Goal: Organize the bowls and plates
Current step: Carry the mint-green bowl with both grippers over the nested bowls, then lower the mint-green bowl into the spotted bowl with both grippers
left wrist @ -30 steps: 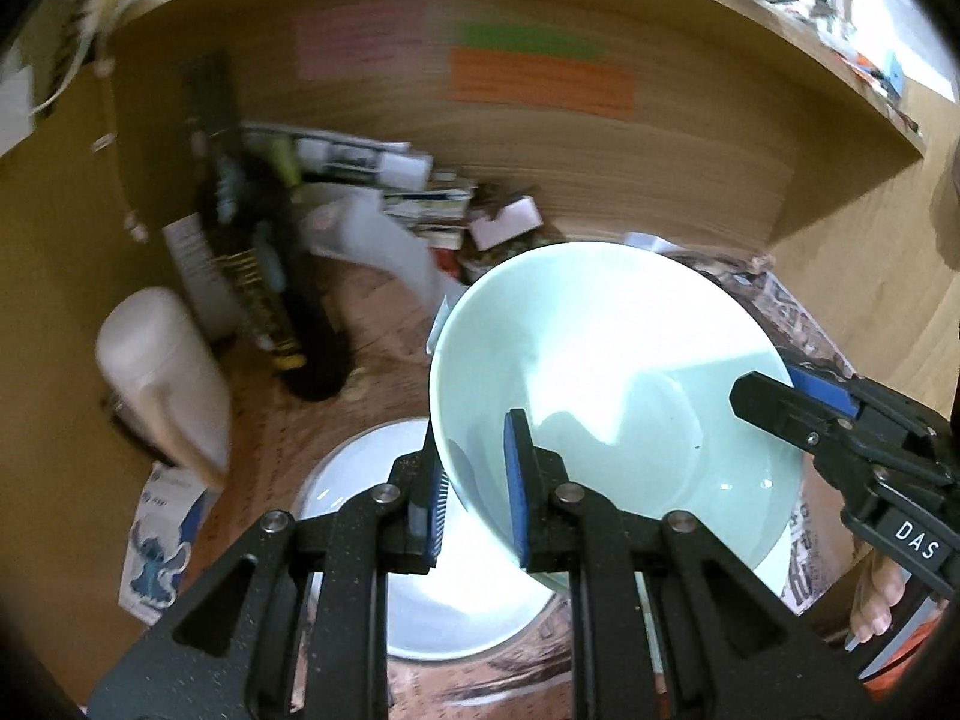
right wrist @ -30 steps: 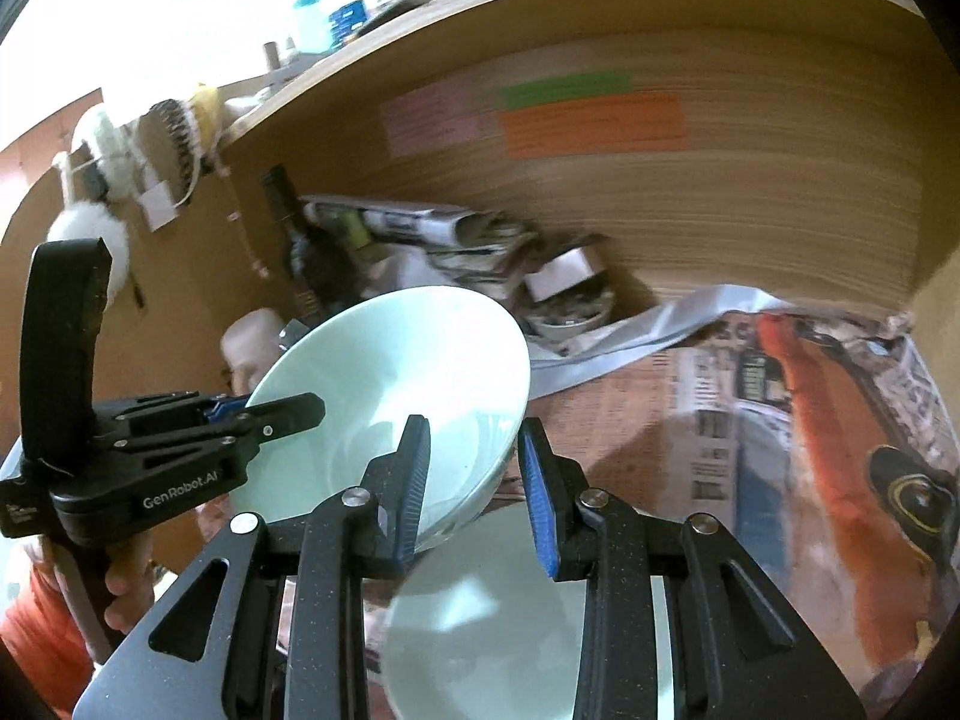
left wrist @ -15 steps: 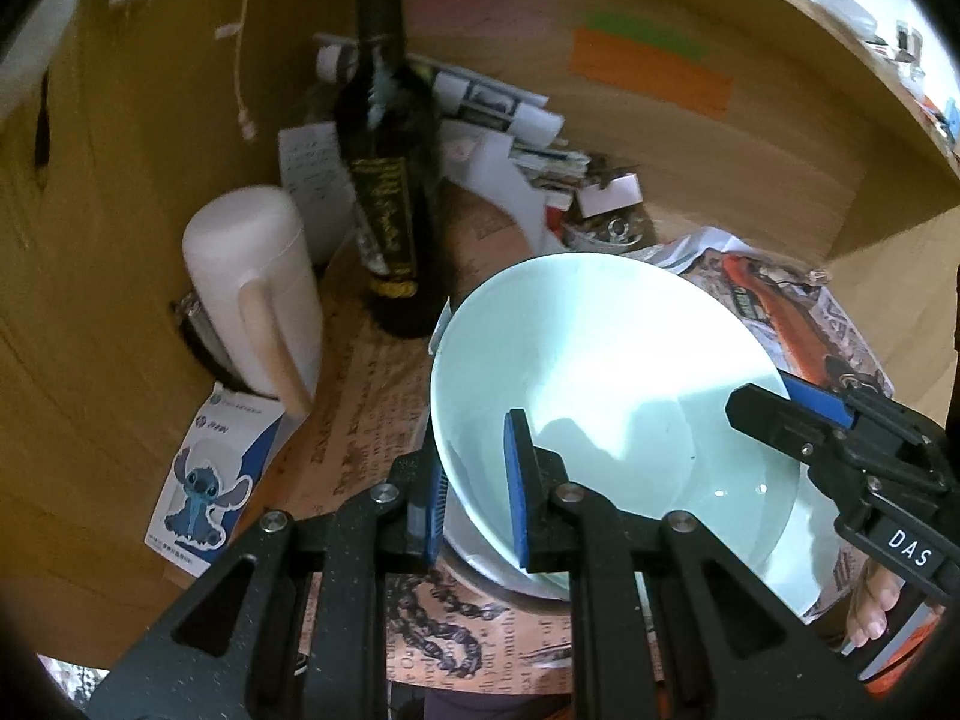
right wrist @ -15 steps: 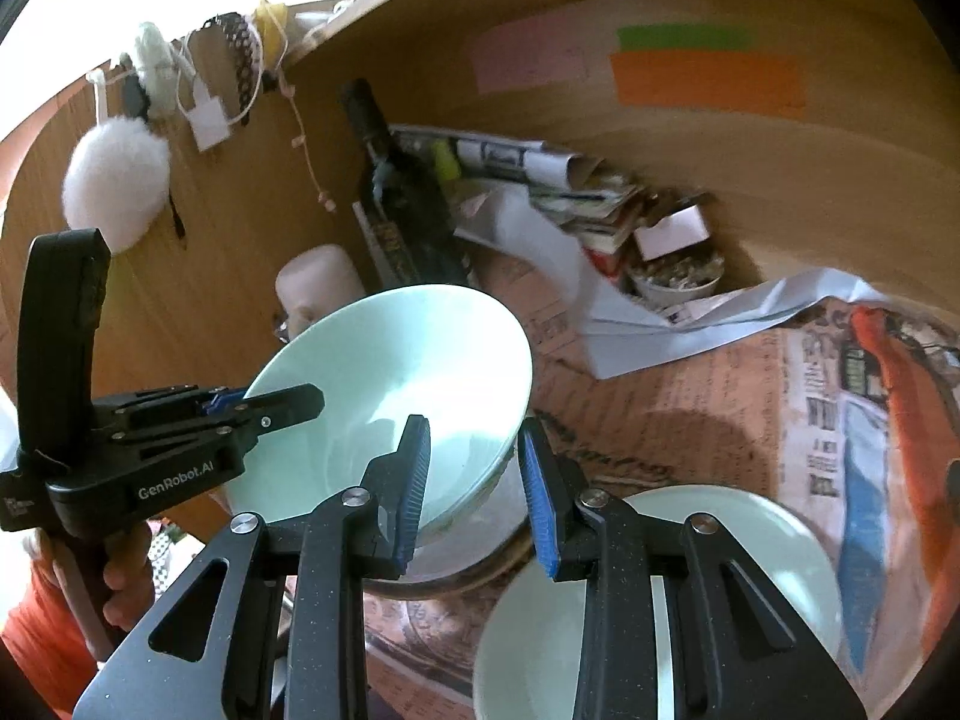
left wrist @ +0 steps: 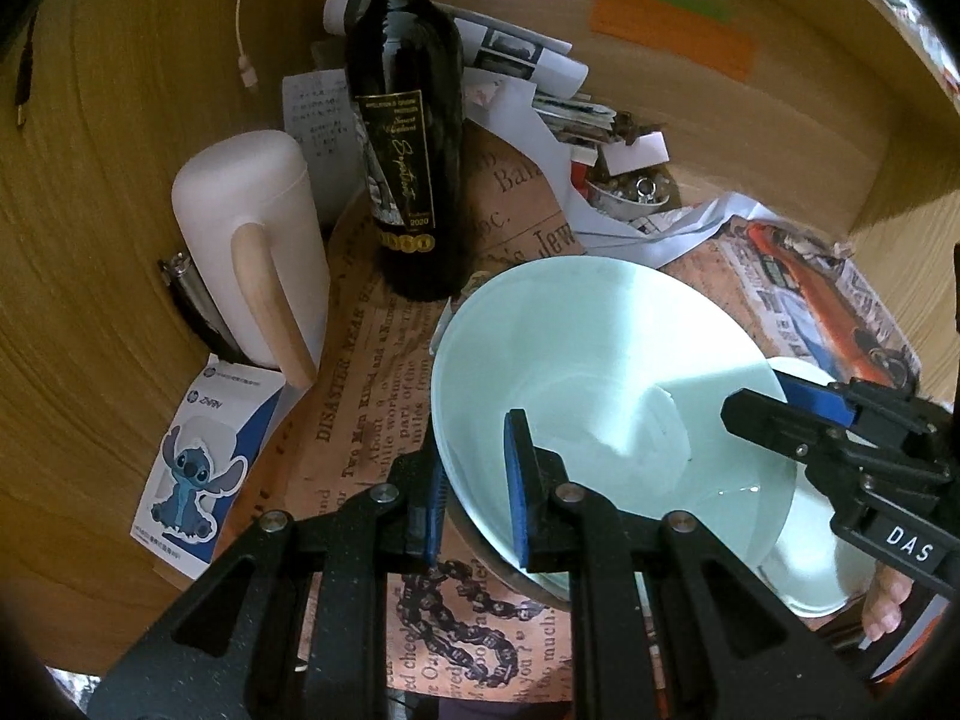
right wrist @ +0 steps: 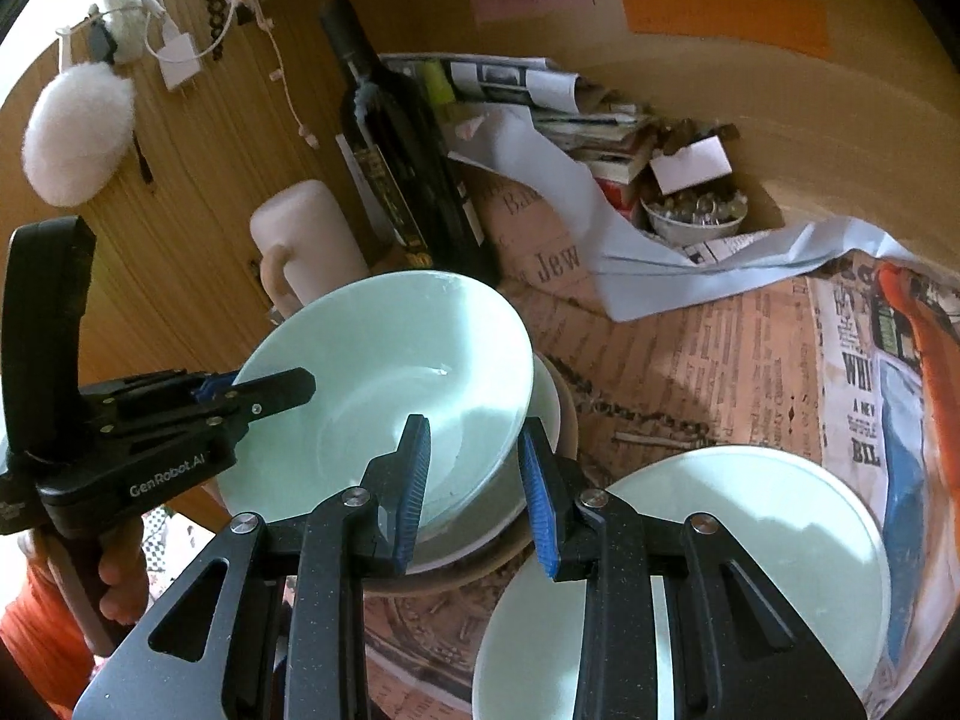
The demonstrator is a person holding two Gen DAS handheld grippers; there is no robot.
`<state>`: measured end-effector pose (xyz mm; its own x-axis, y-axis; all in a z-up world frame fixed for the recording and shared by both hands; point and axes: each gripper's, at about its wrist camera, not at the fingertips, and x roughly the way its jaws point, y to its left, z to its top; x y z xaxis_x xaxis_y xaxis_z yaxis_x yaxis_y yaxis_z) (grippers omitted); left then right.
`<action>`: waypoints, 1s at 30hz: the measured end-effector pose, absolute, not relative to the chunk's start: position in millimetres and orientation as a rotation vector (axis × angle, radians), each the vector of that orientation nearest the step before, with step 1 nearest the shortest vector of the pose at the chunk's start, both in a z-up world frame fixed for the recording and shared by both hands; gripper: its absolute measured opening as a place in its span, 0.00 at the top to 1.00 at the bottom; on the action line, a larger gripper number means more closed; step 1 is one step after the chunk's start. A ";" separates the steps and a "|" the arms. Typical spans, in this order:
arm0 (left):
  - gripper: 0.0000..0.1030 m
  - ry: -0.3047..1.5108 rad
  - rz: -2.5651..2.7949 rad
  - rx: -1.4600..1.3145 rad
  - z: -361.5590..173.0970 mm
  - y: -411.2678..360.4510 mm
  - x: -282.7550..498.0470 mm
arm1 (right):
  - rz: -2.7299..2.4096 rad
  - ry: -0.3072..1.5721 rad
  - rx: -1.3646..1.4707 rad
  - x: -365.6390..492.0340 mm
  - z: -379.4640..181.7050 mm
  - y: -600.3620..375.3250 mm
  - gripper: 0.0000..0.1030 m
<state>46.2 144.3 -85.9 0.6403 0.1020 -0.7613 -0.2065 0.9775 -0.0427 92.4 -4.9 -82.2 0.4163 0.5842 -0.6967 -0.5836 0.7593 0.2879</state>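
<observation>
Pale-green glazed bowl (left wrist: 600, 372): tilted over stacked dishes.
Left claw (left wrist: 474, 480): clamped on its rim.
Right claw (right wrist: 474, 486): fingers straddle the rim, grip uncertain.

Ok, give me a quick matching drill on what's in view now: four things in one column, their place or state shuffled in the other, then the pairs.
1. pale green bowl
2. wine bottle
3. white jug
4. pale green plate

A. upright, dark glass
B. by the left wall, tan handle
C. flat on the newspaper, under the right gripper
D. tilted, rim pinched by the left gripper

Pairs: 1-D, 2-A, 3-B, 4-C
</observation>
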 end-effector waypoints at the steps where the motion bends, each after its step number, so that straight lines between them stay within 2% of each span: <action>1: 0.84 0.855 0.180 -0.118 -86.4 142.9 46.1 | 0.731 0.877 0.000 92.7 -82.7 -4.2 0.73; 13: 0.83 0.873 0.192 -0.055 -98.0 138.0 50.3 | 0.733 0.883 -0.028 93.4 -86.7 -2.5 0.73; 19: 0.79 0.866 0.200 -0.005 -100.2 131.9 49.4 | 0.736 0.867 -0.058 92.0 -87.4 -1.9 0.73; 23: 0.71 0.877 0.192 0.015 -100.9 129.3 50.0 | 0.698 0.847 -0.087 92.3 -87.5 -1.8 0.70; 24: 0.65 0.875 0.194 0.013 -99.7 129.3 49.7 | 0.701 0.844 -0.090 93.0 -87.3 -2.2 0.68; 26: 0.59 0.880 0.182 -0.001 -99.6 129.8 50.1 | 0.712 0.849 -0.084 94.8 -87.7 -2.3 0.65; 30: 0.59 0.887 0.167 -0.023 -99.1 131.4 48.8 | 0.708 0.846 -0.096 95.1 -88.6 -0.9 0.61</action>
